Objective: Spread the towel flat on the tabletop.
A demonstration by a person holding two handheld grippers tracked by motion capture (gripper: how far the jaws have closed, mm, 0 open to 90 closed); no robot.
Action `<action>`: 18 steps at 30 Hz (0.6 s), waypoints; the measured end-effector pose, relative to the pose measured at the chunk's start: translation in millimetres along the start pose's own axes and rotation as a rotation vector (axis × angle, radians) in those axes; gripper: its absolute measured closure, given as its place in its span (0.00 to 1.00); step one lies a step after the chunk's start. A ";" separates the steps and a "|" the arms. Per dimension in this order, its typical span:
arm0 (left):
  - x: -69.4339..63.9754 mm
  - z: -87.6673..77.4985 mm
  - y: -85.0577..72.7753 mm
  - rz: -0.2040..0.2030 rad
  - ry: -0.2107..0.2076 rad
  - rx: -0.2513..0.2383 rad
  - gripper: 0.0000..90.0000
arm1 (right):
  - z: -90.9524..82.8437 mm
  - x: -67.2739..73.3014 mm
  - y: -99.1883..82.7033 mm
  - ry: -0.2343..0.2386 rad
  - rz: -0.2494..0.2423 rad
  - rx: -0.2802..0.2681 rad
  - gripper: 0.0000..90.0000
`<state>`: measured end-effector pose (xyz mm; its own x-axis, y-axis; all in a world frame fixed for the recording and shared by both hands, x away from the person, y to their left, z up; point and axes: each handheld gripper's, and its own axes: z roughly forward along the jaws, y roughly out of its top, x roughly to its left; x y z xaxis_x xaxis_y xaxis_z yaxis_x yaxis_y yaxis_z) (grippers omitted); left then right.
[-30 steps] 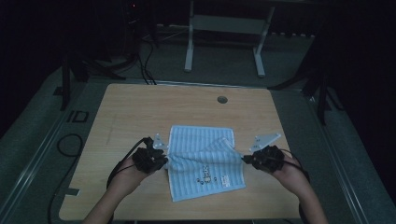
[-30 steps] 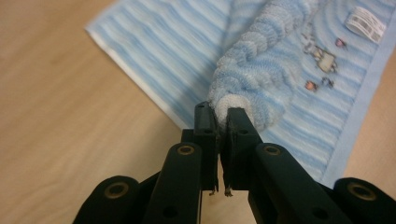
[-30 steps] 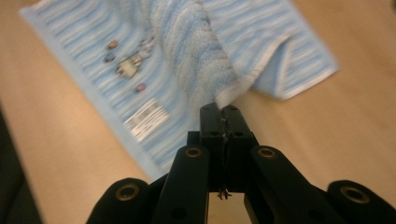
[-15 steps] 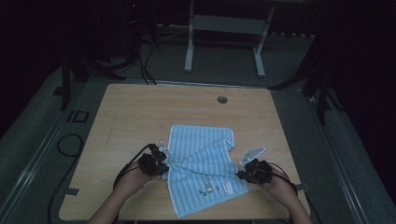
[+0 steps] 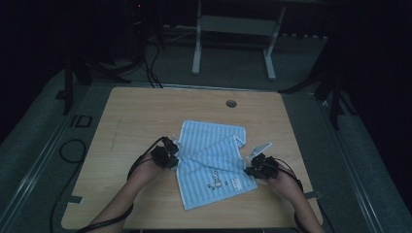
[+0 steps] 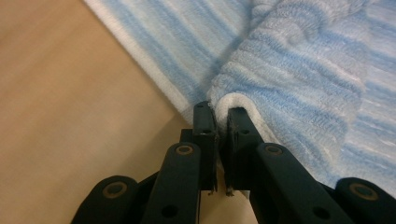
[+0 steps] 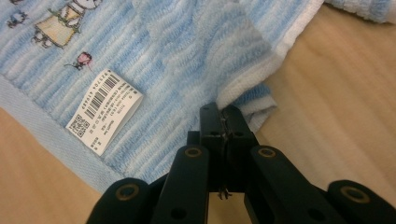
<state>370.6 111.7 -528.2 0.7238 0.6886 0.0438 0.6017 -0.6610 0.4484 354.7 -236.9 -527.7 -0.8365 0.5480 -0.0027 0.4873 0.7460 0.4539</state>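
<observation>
A light blue striped towel [image 5: 214, 158] lies partly folded over itself in the middle of the wooden table [image 5: 136, 111]. My left gripper [image 5: 167, 154] is at the towel's left edge and my right gripper [image 5: 256, 167] at its right edge. In the left gripper view the jaws [image 6: 222, 111] are shut on a fold of the towel's white hem [image 6: 236, 99]. The right gripper [image 7: 223, 113] likewise pinches a white-edged fold [image 7: 243, 88] low over the table. A white barcode label [image 7: 105, 111] and a small cartoon print [image 7: 58, 23] show on the towel beside it.
A round cable hole [image 5: 231, 103] sits near the table's far edge. Bare wood lies on the left side and along the near edge [image 5: 145, 213]. White stand legs [image 5: 197, 48] and cables [image 5: 73, 150] are on the dark floor beyond.
Both hands have sunk toward the table and drawn a little closer together, carrying the towel's edges. The towel's near flap now reaches farther toward the person.
</observation>
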 end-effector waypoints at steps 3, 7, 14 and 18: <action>5.9 6.2 12.5 0.038 0.051 0.005 0.93 | 2.9 -10.3 6.0 -0.002 0.017 0.003 0.99; 14.9 15.1 28.1 0.021 0.079 0.001 0.93 | 7.6 -22.9 16.0 -0.035 0.030 0.008 0.99; 28.9 20.6 39.0 -0.006 0.086 -0.007 0.93 | 13.2 -39.4 27.8 -0.039 0.073 0.013 0.98; 28.6 6.9 35.1 -0.003 0.091 0.001 0.83 | 3.7 -37.7 27.8 -0.035 0.071 0.002 0.89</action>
<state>414.7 106.1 -517.4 0.6882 0.7149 0.1235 0.6042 -0.6590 0.4479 400.6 -235.4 -518.2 -0.7907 0.6122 -0.0022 0.5454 0.7059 0.4519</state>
